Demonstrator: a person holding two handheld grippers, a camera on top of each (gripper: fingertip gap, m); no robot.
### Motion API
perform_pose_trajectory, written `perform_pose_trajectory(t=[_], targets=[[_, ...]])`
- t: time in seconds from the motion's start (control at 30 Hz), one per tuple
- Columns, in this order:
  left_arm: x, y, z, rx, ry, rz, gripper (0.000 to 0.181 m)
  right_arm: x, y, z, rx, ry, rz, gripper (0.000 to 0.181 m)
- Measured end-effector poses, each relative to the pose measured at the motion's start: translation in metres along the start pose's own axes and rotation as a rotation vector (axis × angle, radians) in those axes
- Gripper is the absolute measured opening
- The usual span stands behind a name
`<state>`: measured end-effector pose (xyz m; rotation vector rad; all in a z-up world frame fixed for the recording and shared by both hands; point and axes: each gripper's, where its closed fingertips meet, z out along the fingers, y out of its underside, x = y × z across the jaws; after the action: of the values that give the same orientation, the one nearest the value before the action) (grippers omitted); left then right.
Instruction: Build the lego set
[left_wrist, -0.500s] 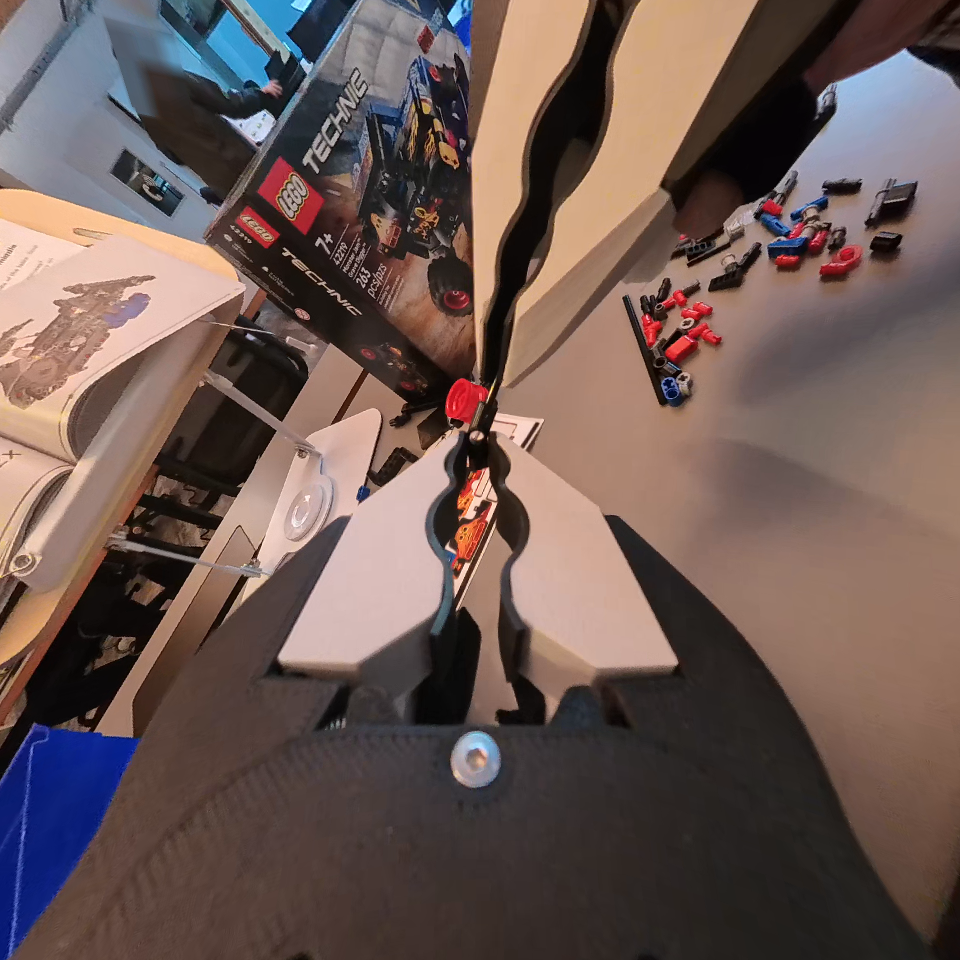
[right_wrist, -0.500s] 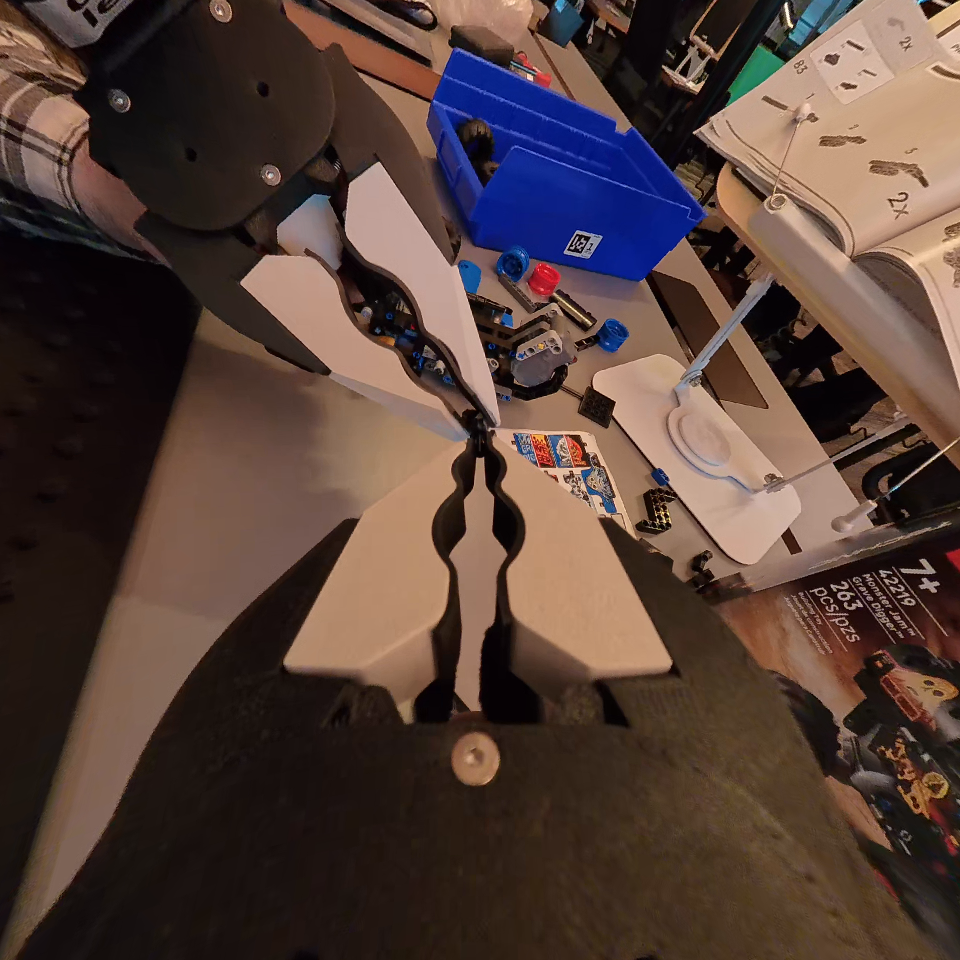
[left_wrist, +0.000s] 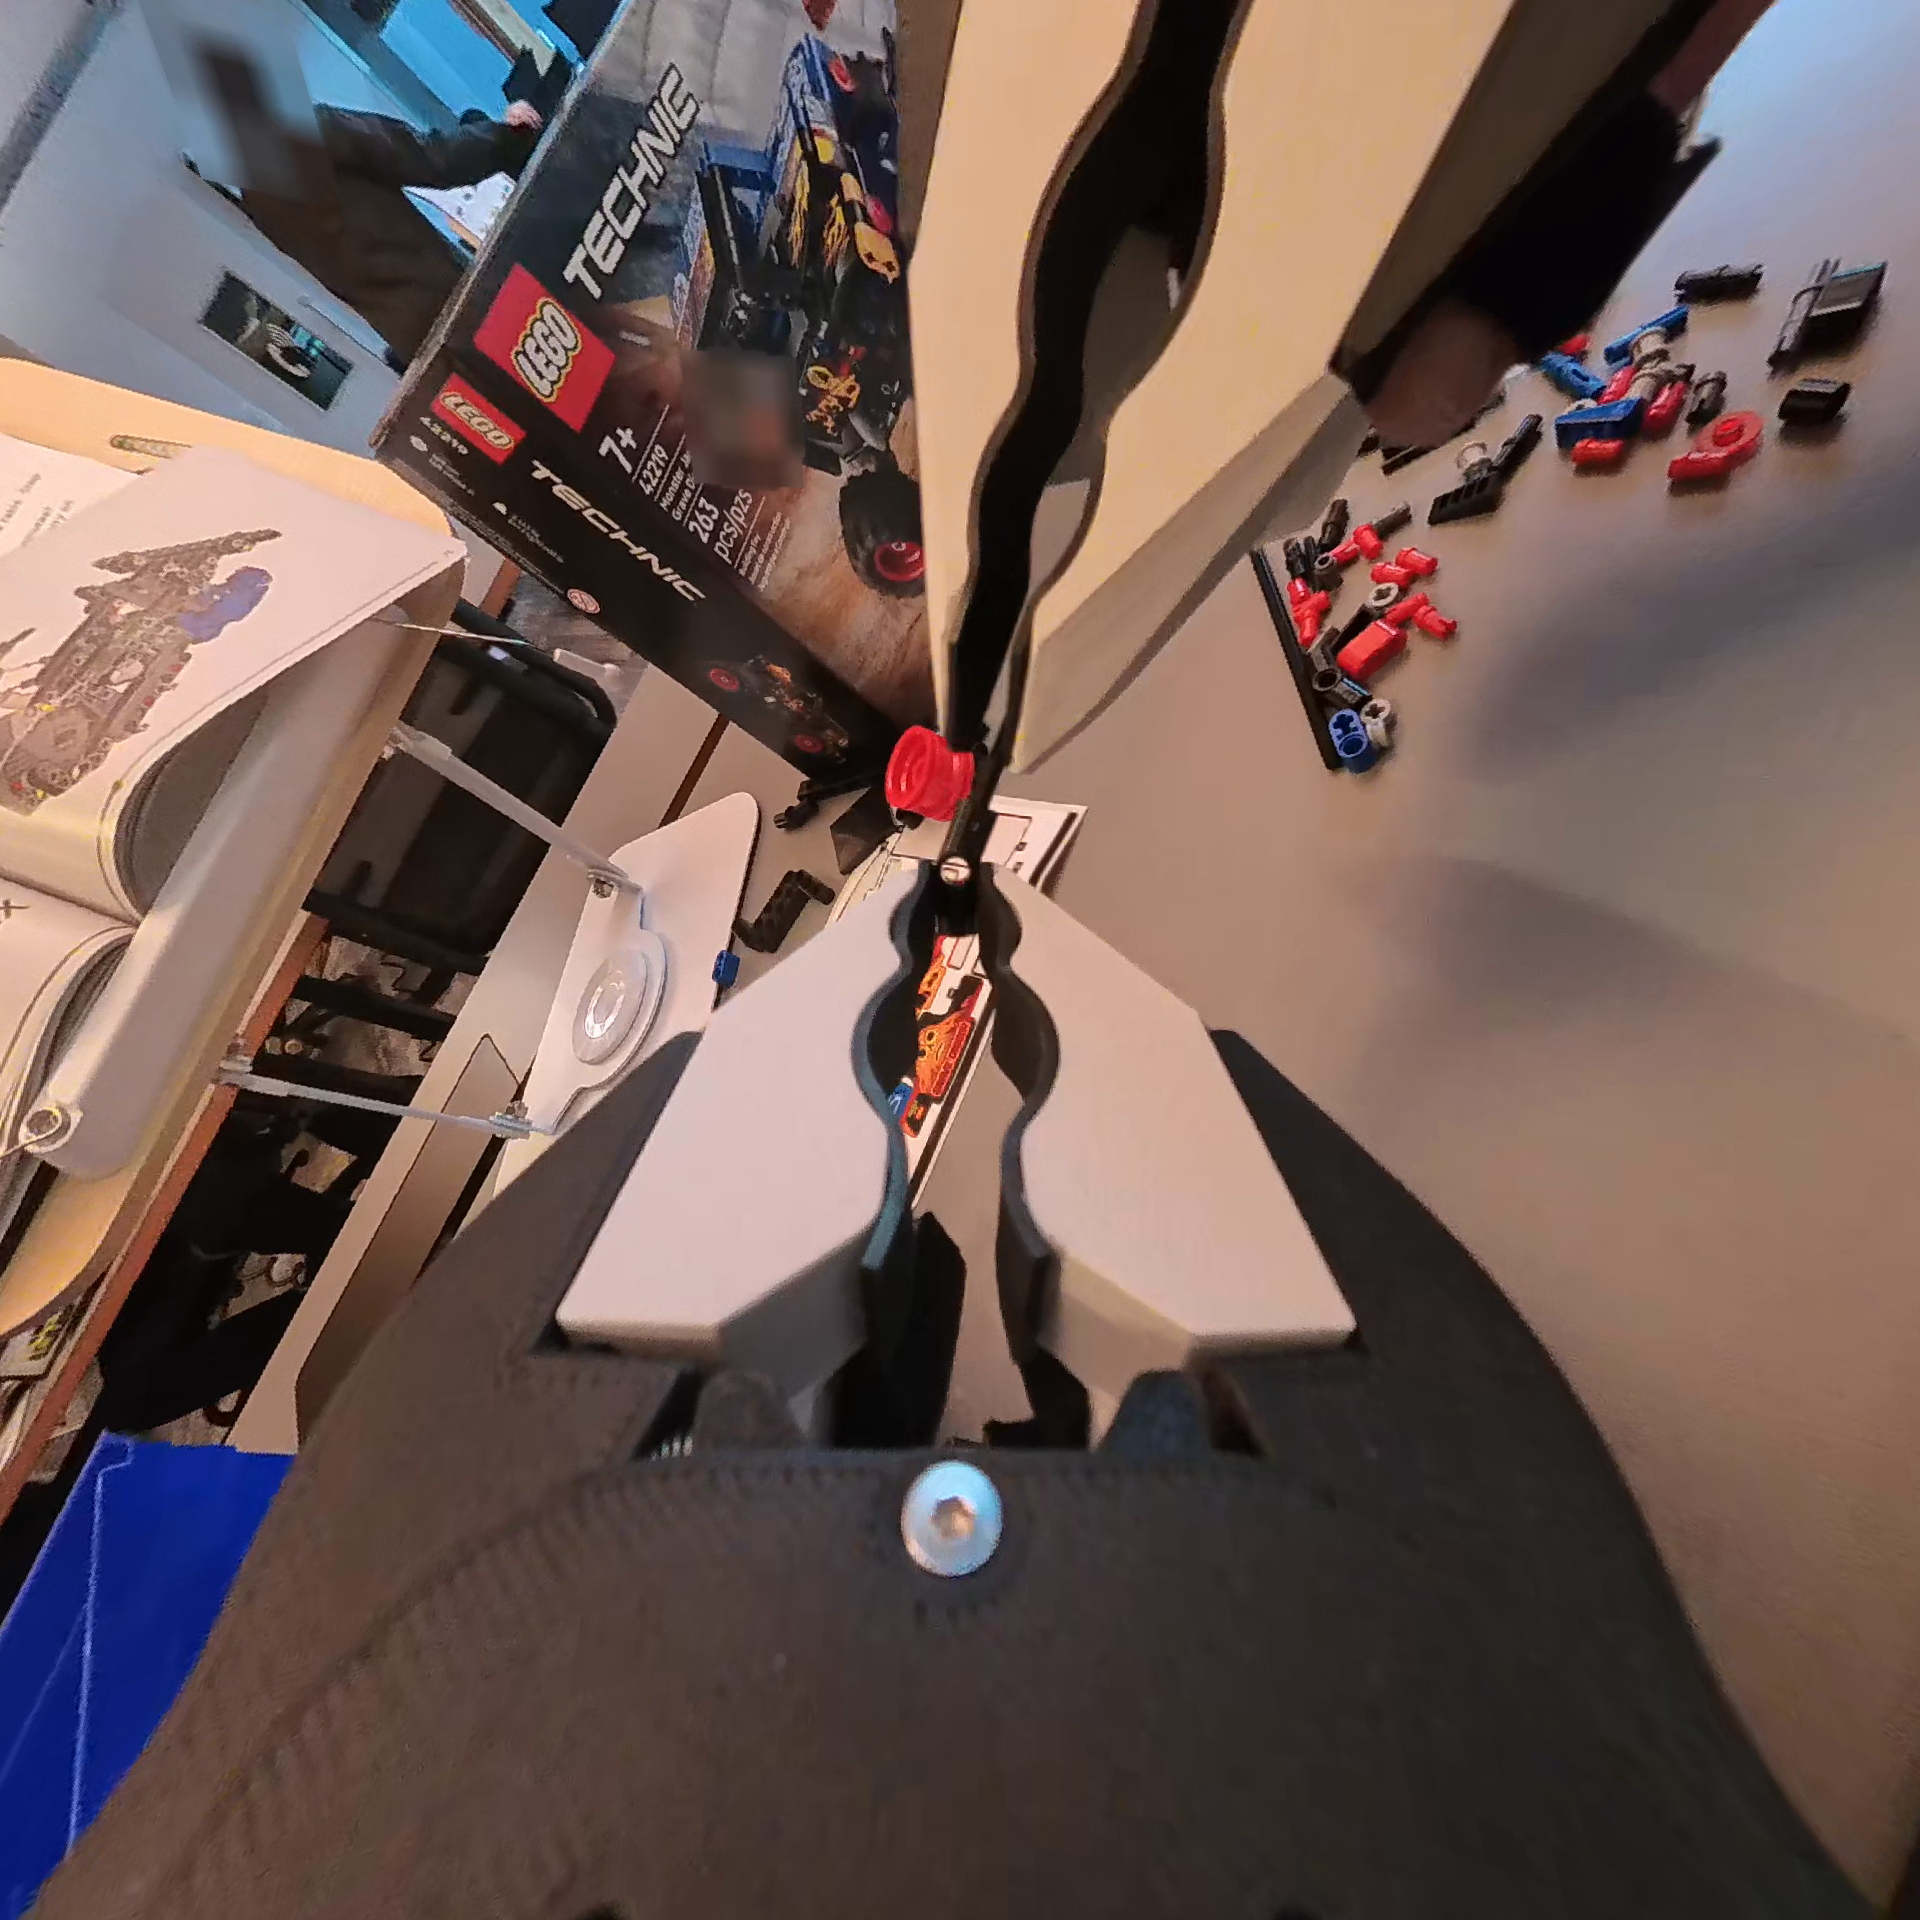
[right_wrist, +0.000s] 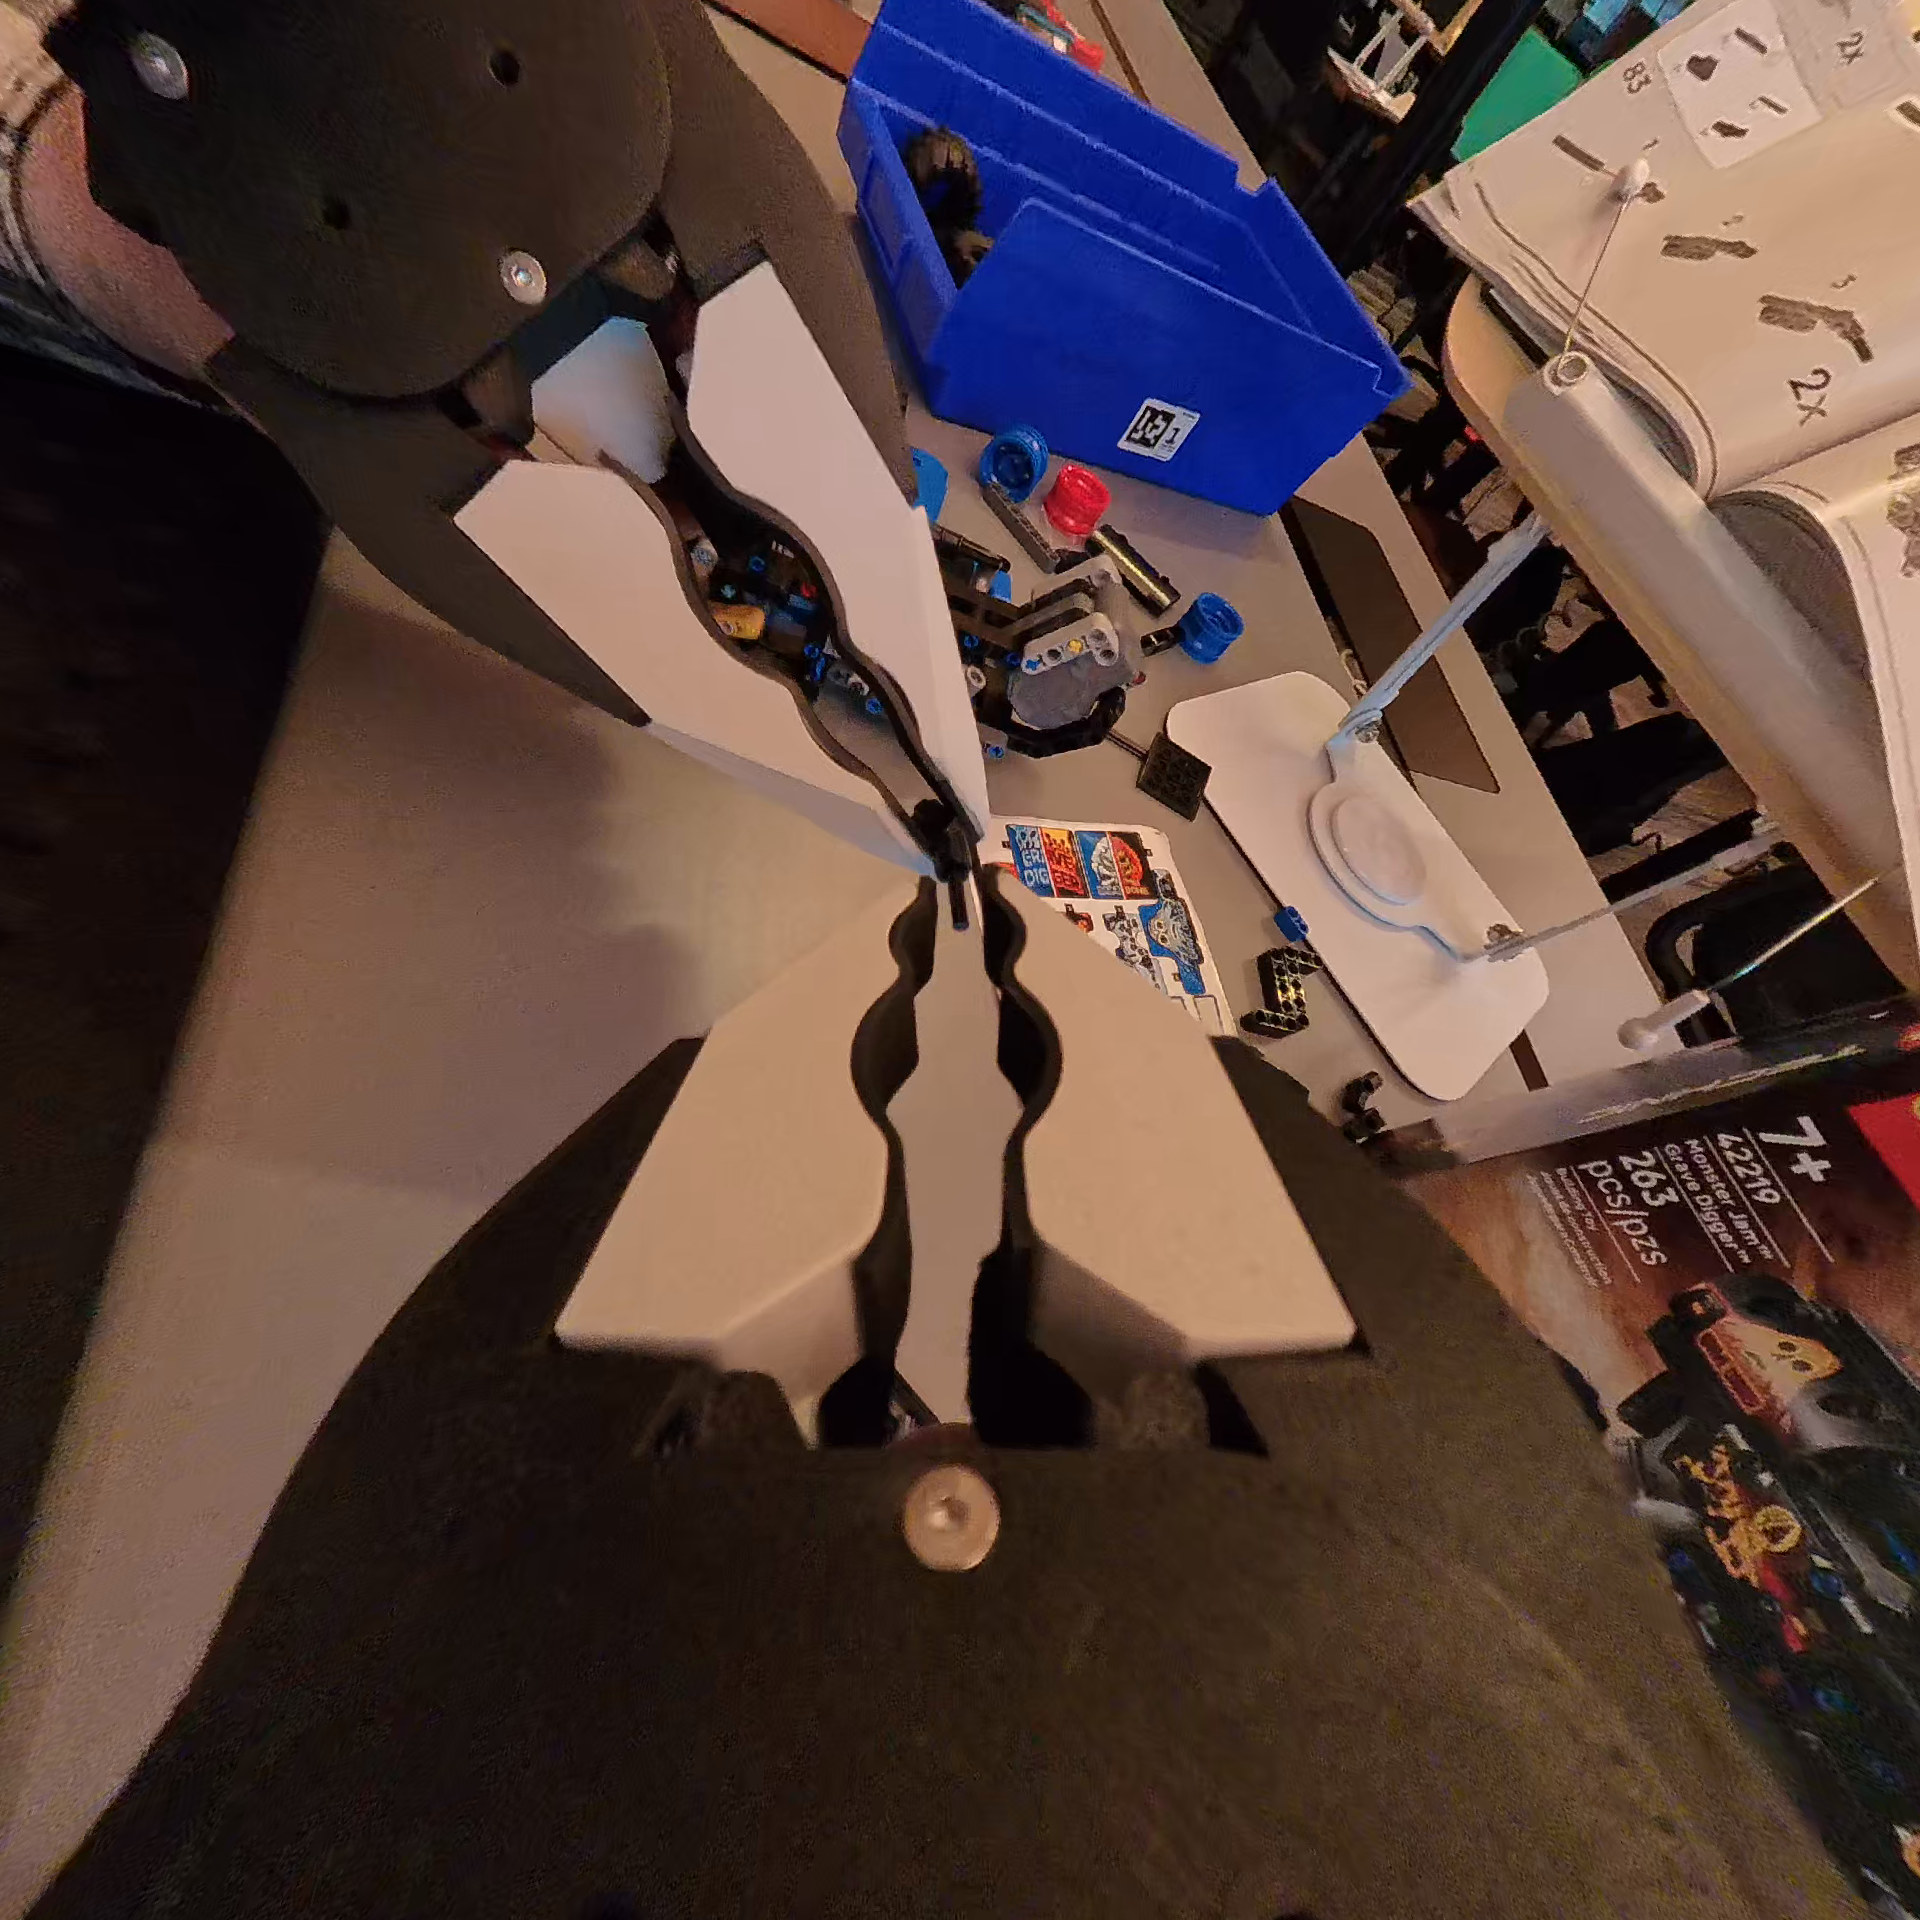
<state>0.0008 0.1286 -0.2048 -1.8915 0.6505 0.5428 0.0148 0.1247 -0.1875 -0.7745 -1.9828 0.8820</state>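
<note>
Both tongs met tip to tip above the bench (left_wrist: 1558, 1039). Left tongs (left_wrist: 958, 883) clamped on a thin black axle (left_wrist: 961, 831). Right tongs (right_wrist: 961, 883) stood slightly apart, tips flanking the axle's end. A red bush (left_wrist: 928, 774) sat on the axle at the right tips, apparently for sliding along it. Loose parts (left_wrist: 1351, 623), sticker sheet (right_wrist: 1112, 904) and a blue bin (right_wrist: 1143, 312) lay nearby.
</note>
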Motion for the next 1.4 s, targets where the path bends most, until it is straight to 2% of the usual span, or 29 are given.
perform_pose_trajectory(t=[0.1, 0.27, 0.6, 0.83, 1.1, 1.4], targets=[[-0.0005, 0.0003, 0.0021, -0.006, -0.001, 0.007, 0.005, -0.0021, 0.0065, 0.004, -0.05, 0.007, -0.037, 0.009], [0.0023, 0.0021, 0.0026, -0.023, 0.001, 0.037, 0.006, -0.0034, 0.0111, 0.0089, -0.106, 0.03, -0.096, 0.001], [-0.0068, -0.0035, -0.0038, 0.019, -0.005, -0.014, 0.006, 0.0006, 0.0022, 0.0022, -0.012, 0.009, -0.001, 0.0], [-0.0028, -0.0001, -0.0014, -0.004, 0.008, 0.001, 0.005, 0.001, 0.0048, 0.0052, -0.043, 0.036, -0.044, 0.006], [-0.0002, 0.0027, 0.001, -0.024, 0.012, 0.017, 0.006, -0.0024, 0.0082, 0.0066, -0.076, 0.032, -0.076, 0.002], [-0.0041, -0.0016, -0.0011, 0.007, 0.006, -0.012, 0.006, 0.0005, 0.0053, 0.0042, -0.032, 0.023, -0.028, 0.001]])
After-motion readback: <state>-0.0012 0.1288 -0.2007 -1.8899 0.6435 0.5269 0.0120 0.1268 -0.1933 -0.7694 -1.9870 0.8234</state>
